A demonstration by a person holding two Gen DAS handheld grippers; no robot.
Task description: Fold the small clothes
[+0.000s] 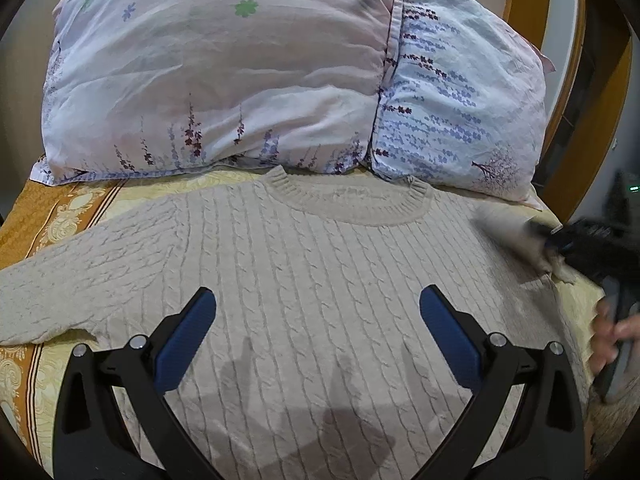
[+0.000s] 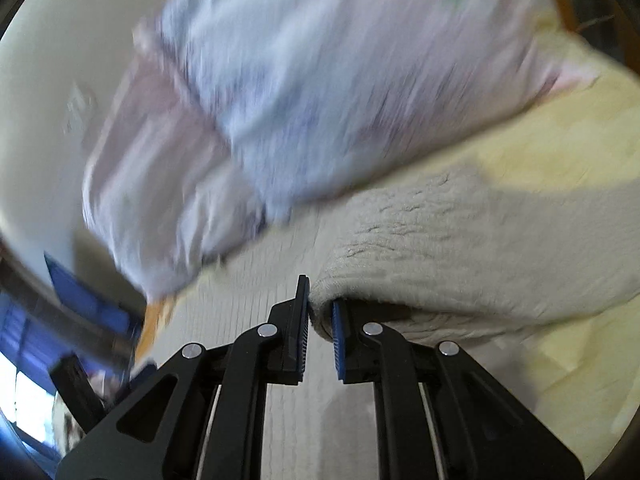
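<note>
Our right gripper (image 2: 320, 320) pinches the sweater's (image 1: 320, 280) right sleeve (image 2: 440, 248), apparently lifted beside the body; view's blurred. Left gripper (image 1: 318, 316) hangs spread wide above the sweater, which lies flat just below the pillows (image 1: 224, 68). Sleeve fold underway; next we carry it across the chest.

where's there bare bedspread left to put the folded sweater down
Little. One strip of bedspread lies between the left sleeve and the pillows; another under that sleeve. The sweater fills the middle; the right gripper crowds the right edge.
</note>
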